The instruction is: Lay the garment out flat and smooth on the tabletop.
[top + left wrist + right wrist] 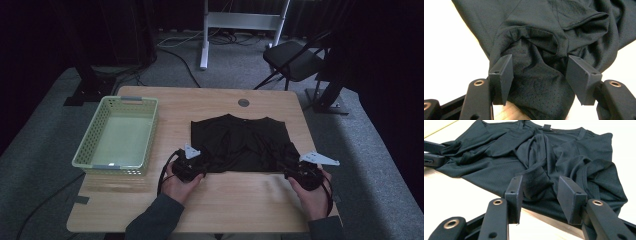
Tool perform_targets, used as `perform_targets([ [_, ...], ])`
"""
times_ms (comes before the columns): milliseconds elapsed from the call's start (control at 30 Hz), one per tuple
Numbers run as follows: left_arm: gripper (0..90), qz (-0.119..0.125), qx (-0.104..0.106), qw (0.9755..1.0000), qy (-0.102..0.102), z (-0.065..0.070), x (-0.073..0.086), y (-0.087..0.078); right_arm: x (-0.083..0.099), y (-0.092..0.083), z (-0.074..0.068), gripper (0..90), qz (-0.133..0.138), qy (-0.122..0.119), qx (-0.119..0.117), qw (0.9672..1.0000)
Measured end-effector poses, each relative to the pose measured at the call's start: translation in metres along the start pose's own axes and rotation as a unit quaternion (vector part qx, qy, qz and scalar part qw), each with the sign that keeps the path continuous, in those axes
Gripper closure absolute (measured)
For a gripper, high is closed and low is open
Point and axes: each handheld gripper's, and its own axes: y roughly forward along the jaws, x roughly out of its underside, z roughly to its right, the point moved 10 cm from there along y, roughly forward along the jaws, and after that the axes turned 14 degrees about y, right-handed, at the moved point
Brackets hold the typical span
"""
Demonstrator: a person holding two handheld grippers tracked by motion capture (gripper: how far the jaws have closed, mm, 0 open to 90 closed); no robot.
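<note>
I see a black shirt (240, 142) lying on the middle of the worktop (235, 200), folded into a rough square with its collar on the far side. It is a perforated mesh fabric, rumpled, with ridges and loose folds across the top layer.

My left gripper (540, 75) sits at the shirt's near left corner, fingers (502, 75) spread wide with a bunched fold between them; I cannot tell whether they press on it. My right gripper (540, 195) is at the near right corner, fingers (515, 192) partly open around a raised cuff-like fold, the left one touching the cloth, the other just apart.

The shirt's near edge runs between both grippers. Bare wood lies on my side of it. A pale green basket (95, 135) stands to the left, near the shirt but apart.
</note>
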Motion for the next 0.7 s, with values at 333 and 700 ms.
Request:
perform_targets([
  [333,39.8,0.000,0.000,1.0000,-0.001,0.000,0.000,0.000,-0.003,0.007,-0.001,56.6,0.000,0.010,-0.004,0.9999],
  [700,39.8,0.001,0.000,1.0000,0.000,0.000,0.000,0.000,-0.006,0.013,-0.004,56.5,0.002,0.022,-0.010,0.9997],
])
